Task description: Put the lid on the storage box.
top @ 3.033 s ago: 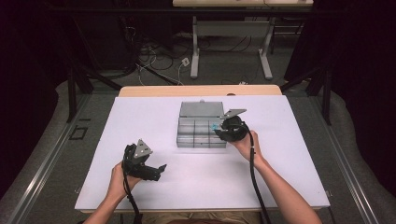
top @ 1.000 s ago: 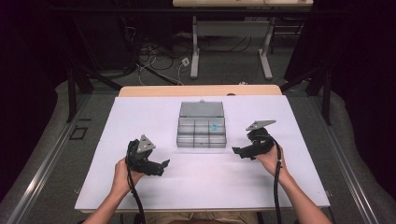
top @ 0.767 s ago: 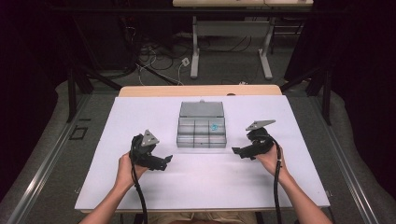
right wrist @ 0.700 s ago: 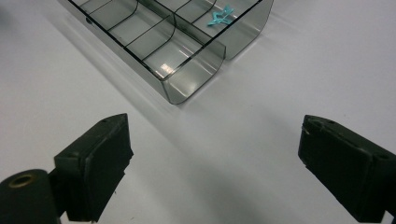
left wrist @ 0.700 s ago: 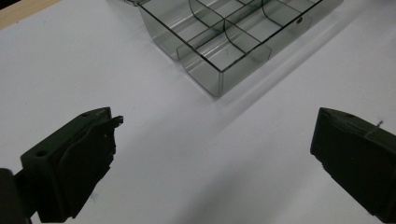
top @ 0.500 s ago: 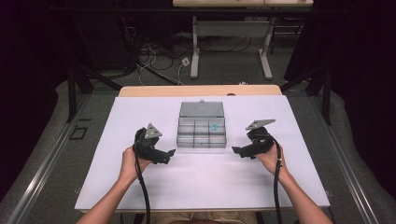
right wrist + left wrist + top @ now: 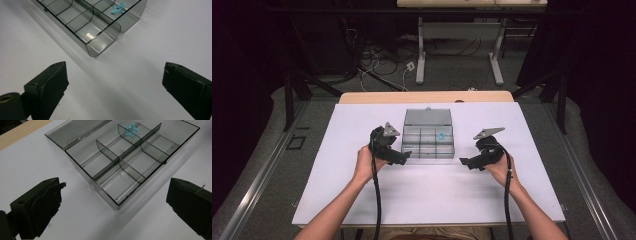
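Both claws gape empty, left claw [image 7: 406, 156] right at the smoky clear box's [image 7: 428, 141] near-left corner, right claw [image 7: 466, 162] on open white tabletop [image 7: 432, 195] beside it.

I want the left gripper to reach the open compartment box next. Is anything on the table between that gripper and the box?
Nothing visible. In the left gripper view, bare white table lies between the open left gripper and the near corner of the compartment box.
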